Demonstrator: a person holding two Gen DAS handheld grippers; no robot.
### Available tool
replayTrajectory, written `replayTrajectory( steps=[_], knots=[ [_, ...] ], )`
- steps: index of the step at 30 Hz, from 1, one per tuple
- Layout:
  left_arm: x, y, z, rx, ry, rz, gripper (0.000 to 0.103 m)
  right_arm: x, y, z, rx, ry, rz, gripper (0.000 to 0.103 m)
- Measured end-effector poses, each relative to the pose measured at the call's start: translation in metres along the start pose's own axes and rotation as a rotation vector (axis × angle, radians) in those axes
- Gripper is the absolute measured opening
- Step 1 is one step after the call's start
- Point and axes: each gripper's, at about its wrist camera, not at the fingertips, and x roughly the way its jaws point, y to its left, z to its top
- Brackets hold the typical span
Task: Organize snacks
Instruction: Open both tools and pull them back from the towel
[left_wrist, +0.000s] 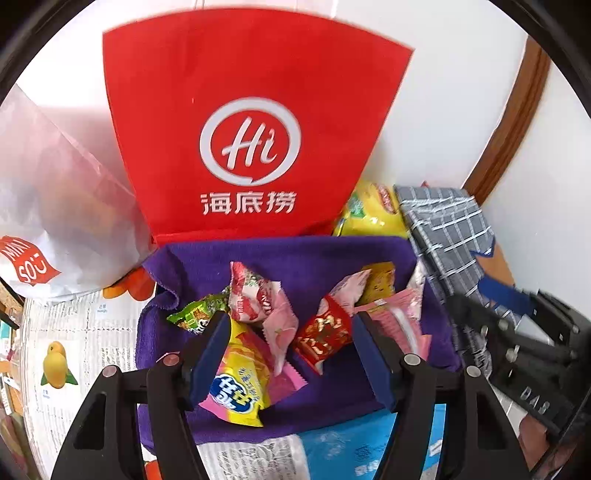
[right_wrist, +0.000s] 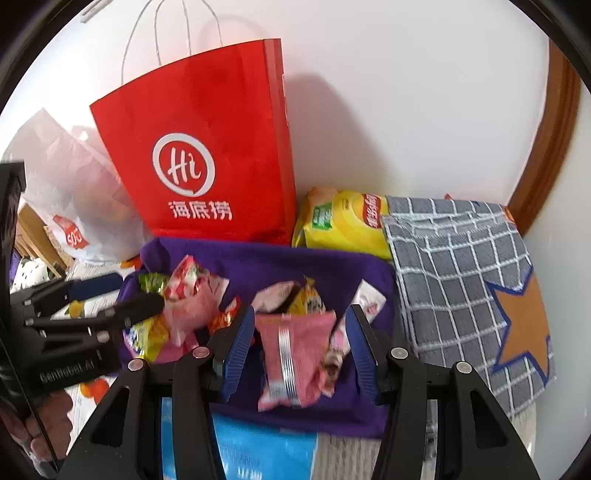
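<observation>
- Purple cloth (left_wrist: 280, 254) spread on a surface covered with printed paper showing fruit pictures (left_wrist: 57, 363); small text on the paper too small to read.
- Loose snack packets lie in a heap on the cloth.
- Left gripper (left_wrist: 290, 356): jaws spread apart, nothing pinched. A yellow packet (left_wrist: 242, 384) with blue-and-white characters lies on the cloth just beside the left-hand pad; a red packet with gold print (left_wrist: 323, 334) lies in the gap below the fingers. Neither looks pressed by the pads.
- Near these: a green packet (left_wrist: 194, 314) and a pink-and-white wrapped sweet (left_wrist: 255, 299). Their writing is not legible.
- Right gripper (right_wrist: 301, 349): jaws part-way apart over a pink packet with a silver crimped seam (right_wrist: 291, 360). The packet appears to lie on the cloth between the pads; cannot tell whether the pads touch it.
- Red paper bag (right_wrist: 207, 147) stands upright behind the cloth, against the white wall: white circle logo reading "Hi", three Chinese characters "海底捞" beneath. White twine handles.
- Translucent white plastic bag (left_wrist: 51, 192) left of the red bag, with a red "MINISO" label.
- Yellow crisp bag (right_wrist: 347, 225) right of the red bag, with a red oval logo, likely Lay's; partly under a grey checked cloth (right_wrist: 458, 266) bearing an orange star patch (right_wrist: 524, 328).
- Lettering on the left gripper's body in the right wrist view: "GenRobot.AI", blurred.
</observation>
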Motion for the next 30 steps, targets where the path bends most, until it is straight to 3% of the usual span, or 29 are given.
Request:
replayTrajectory(
  steps=[9, 13, 18, 20, 28, 30],
  knots=[
    [-0.047, -0.02, -0.019, 0.025, -0.065, -0.035, 0.066, -0.049, -0.004, -0.039, 0.011, 0.001, -0.017, 0.051],
    [-0.078, -0.03, -0.042, 0.061, -0.091, -0.008, 0.066, -0.08, 0.0, -0.055, 0.01, -0.029, -0.017, 0.052],
    [-0.11, -0.04, -0.074, 0.064, -0.107, 0.0, 0.07, -0.114, 0.002, -0.077, 0.029, -0.062, 0.006, 0.067],
    [-0.121, -0.042, -0.085, 0.061, -0.115, 0.005, 0.073, -0.128, 0.005, -0.088, 0.02, -0.088, -0.006, 0.081],
    [-0.163, -0.047, -0.126, 0.024, -0.176, 0.018, 0.081, -0.173, 0.009, -0.124, 0.019, -0.165, -0.026, 0.095],
    [-0.173, -0.05, -0.135, 0.025, -0.194, 0.034, 0.088, -0.183, 0.004, -0.133, 0.053, -0.179, -0.019, 0.097]
  ],
)
